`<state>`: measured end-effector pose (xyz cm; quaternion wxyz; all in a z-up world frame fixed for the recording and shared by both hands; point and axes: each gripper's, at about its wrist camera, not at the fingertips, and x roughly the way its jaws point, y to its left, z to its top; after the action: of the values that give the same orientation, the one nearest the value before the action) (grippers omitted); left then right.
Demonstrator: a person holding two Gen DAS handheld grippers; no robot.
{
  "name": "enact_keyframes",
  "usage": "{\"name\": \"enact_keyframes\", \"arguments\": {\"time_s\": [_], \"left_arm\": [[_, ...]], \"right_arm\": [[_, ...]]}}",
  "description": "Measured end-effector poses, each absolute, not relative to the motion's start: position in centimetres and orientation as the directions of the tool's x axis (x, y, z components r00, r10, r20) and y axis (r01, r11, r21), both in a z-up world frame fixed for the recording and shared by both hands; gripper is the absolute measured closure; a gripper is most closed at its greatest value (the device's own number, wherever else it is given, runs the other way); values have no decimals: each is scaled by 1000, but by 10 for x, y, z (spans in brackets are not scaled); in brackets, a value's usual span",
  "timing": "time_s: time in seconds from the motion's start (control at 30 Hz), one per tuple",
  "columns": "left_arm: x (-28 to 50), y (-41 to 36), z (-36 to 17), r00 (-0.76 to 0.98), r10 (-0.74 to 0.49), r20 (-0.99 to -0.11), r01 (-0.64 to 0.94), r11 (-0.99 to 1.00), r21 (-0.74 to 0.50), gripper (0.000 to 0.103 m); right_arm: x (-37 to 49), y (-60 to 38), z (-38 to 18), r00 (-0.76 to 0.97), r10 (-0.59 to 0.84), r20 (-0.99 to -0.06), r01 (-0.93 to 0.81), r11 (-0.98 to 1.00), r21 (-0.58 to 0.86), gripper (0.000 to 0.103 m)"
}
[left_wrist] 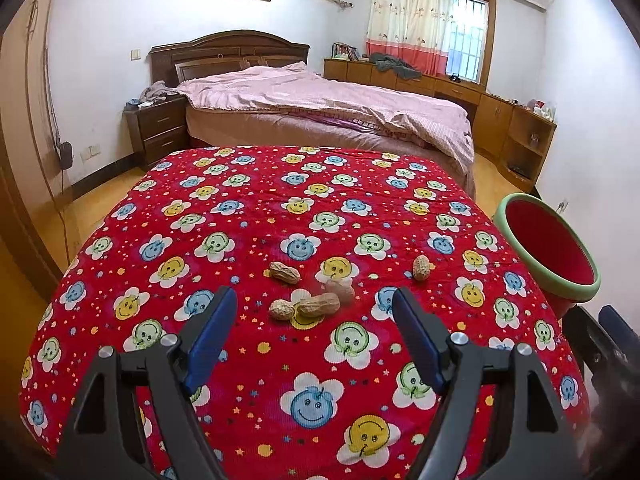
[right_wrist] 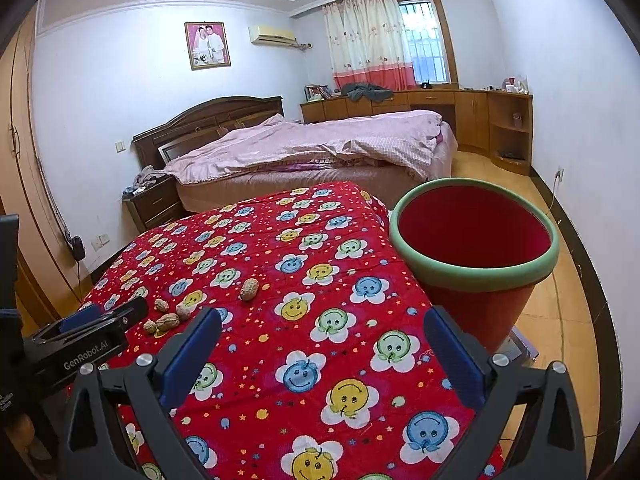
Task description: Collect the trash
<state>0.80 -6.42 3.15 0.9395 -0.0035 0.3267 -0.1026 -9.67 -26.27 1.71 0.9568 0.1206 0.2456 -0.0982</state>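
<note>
Several peanut shells lie on the red smiley-flower cloth (left_wrist: 248,216): a cluster (left_wrist: 310,304) just ahead of my left gripper (left_wrist: 314,300), one (left_wrist: 285,272) behind it, and one (left_wrist: 421,267) off to the right. My left gripper is open and empty, its blue pads either side of the cluster, short of it. My right gripper (right_wrist: 322,326) is open and empty over the cloth (right_wrist: 320,320). The shells (right_wrist: 168,320) lie to its left, a lone one (right_wrist: 249,289) ahead. A red bin with a green rim (right_wrist: 476,264) stands beside the table's right edge; it also shows in the left wrist view (left_wrist: 548,252).
The left gripper's body (right_wrist: 80,340) shows at the left of the right wrist view. Behind the table are a bed with pink covers (left_wrist: 320,100), a dark nightstand (left_wrist: 156,128) and wooden cabinets (left_wrist: 512,128). Wooden floor (right_wrist: 560,280) surrounds the table.
</note>
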Motion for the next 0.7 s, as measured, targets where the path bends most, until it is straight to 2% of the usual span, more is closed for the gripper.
{"name": "enact_keyframes", "arguments": {"time_s": [0.7], "left_arm": [[7,-64,30,764,-195,-615,185,980,-81,24]], "right_arm": [[-97,-263,16,859,-127,-496,247,951,185,0]]}}
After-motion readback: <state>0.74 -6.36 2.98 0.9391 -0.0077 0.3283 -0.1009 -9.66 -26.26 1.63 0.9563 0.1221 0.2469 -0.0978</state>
